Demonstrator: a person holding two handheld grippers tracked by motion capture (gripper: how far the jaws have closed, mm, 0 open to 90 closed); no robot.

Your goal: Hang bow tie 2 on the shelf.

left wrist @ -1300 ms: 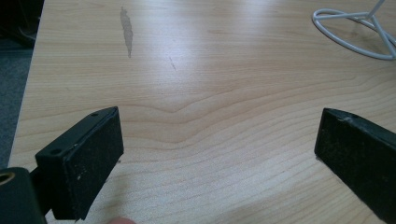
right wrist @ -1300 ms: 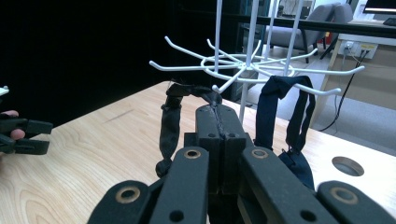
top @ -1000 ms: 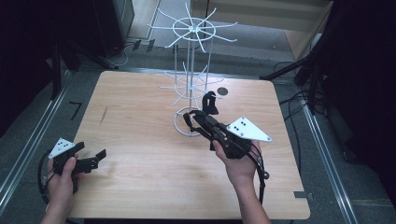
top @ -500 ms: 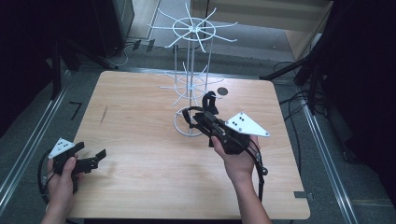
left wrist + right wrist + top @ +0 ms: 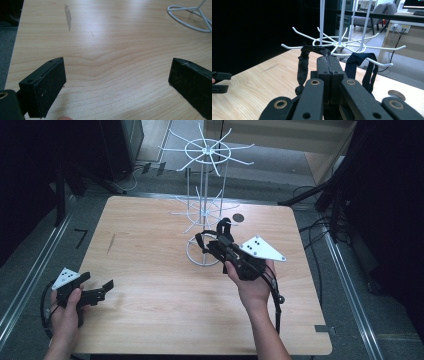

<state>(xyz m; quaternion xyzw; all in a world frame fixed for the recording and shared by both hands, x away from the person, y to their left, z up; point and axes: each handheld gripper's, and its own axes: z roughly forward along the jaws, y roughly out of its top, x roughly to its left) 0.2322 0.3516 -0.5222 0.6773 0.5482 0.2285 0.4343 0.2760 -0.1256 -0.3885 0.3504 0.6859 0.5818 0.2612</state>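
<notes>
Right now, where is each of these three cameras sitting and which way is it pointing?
High view: above the person's side, facing forward and down on the wooden table; both forearms show.
Left gripper view: on the left gripper, looking across the tabletop between open jaws.
Right gripper view: on the right gripper, shut on a dark band, facing the white wire rack.
Shared: all show the rack.

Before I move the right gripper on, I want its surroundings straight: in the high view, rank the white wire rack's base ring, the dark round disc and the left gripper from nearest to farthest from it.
From the right gripper:
1. Base ring of the white wire rack, just beside the jaws.
2. Dark round disc, behind, towards the table's far edge.
3. Left gripper, across the table near its front left corner.
</notes>
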